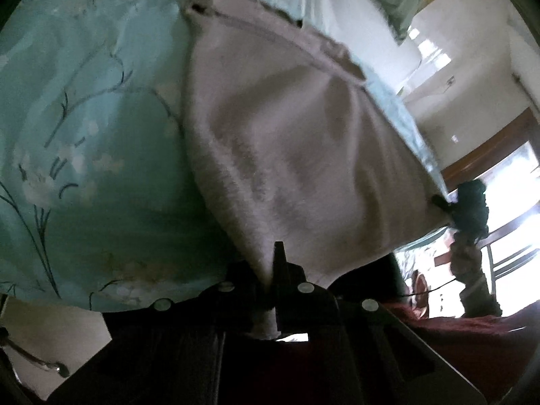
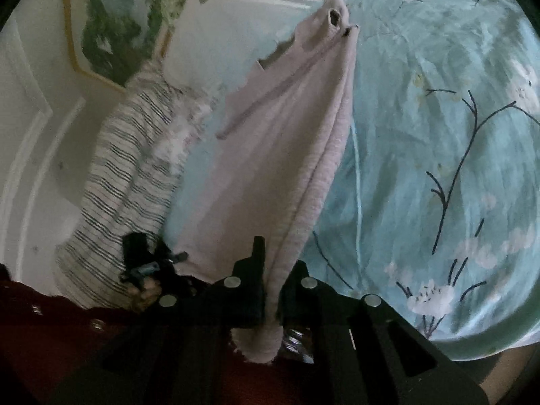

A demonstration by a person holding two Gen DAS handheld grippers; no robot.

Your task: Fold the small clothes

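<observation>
A small pale pink garment (image 1: 287,155) hangs stretched above a teal floral bedspread (image 1: 84,118). My left gripper (image 1: 273,270) is shut on one corner of it. In the left wrist view the right gripper (image 1: 449,204) shows at the far corner, gripping the cloth. In the right wrist view my right gripper (image 2: 270,270) is shut on a bunched edge of the pink garment (image 2: 276,155), which hangs down toward the bedspread (image 2: 438,135). The left gripper (image 2: 179,256) shows at lower left, holding the other corner.
A striped white and dark cloth (image 2: 118,185) lies at the bed's left side in the right wrist view. A white pillow (image 1: 354,23) and a green framed picture (image 2: 111,27) are at the head of the bed. A bright window (image 1: 513,202) is to the right.
</observation>
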